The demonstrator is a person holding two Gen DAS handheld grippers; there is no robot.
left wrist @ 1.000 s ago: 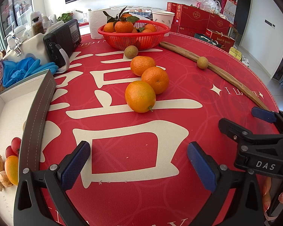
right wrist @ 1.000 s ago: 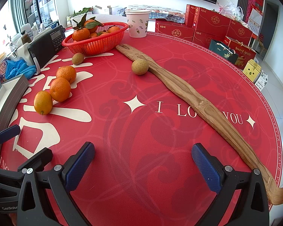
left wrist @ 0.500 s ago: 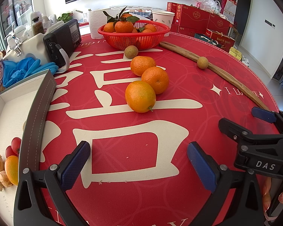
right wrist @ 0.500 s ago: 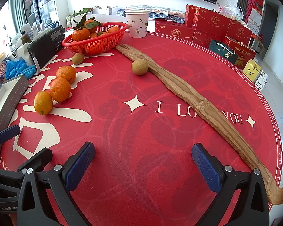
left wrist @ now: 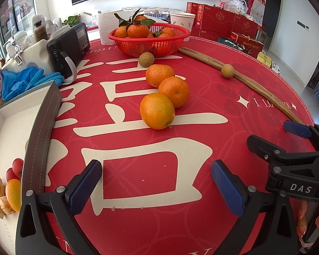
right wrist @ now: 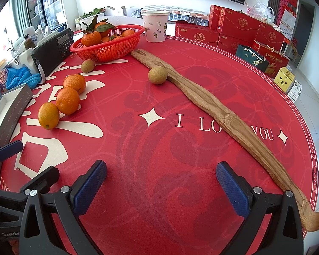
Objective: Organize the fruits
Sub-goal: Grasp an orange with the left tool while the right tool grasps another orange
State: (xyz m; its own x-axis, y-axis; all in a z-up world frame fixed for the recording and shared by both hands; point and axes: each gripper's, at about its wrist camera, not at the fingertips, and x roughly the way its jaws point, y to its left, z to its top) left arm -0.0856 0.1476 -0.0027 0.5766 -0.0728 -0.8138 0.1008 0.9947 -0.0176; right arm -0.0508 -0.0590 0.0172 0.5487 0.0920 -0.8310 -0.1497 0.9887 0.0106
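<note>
Three loose oranges lie in a row on the red tablecloth: nearest, middle, far. A small brown fruit sits in front of the red basket of leafy oranges. Another brown fruit touches the wooden back scratcher. My left gripper is open, low over the cloth, short of the nearest orange. My right gripper is open over bare cloth, holding nothing.
A white box with a grey rim at the left holds small tomatoes, husked berries and an orange fruit. A black radio, blue gloves, a paper cup and red gift boxes ring the table.
</note>
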